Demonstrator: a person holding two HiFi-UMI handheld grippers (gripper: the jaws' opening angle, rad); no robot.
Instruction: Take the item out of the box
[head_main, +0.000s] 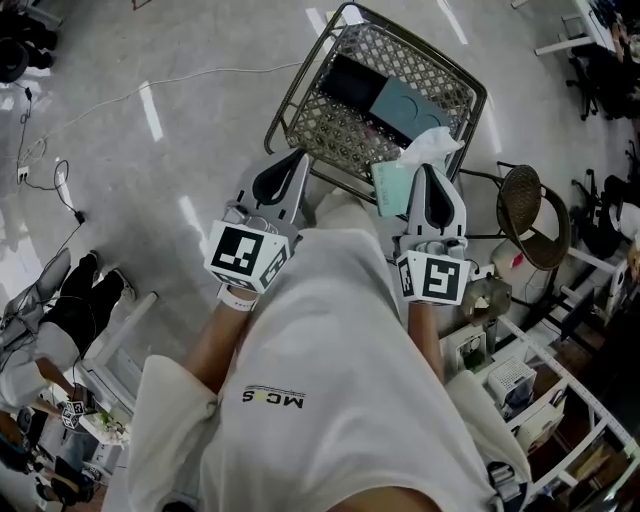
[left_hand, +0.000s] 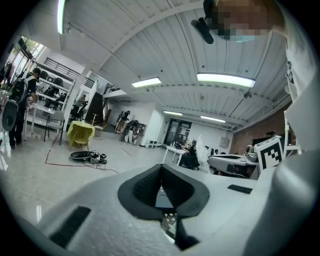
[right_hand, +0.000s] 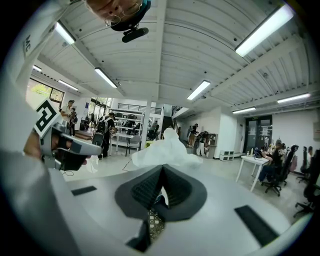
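— Tongs?
— Right gripper (head_main: 426, 171) is pinched shut on the tissue (head_main: 436, 147), just beside the teal box (head_main: 391, 188) at the basket's (head_main: 299, 80) near right. Left gripper (head_main: 299, 157) is closed, empty.
— Writing?
— Shirt (head_main: 330, 330): "MCS", roughly.

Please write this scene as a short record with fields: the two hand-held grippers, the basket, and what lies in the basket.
left hand-held gripper: shut, empty, at the basket's near rim
right hand-held gripper: shut on white sheet
teal pack: between the two grippers, close to the right one; whether it is held, cannot tell
basket: wire mesh, in front of the person
in basket: dark box and teal box, flat, side by side
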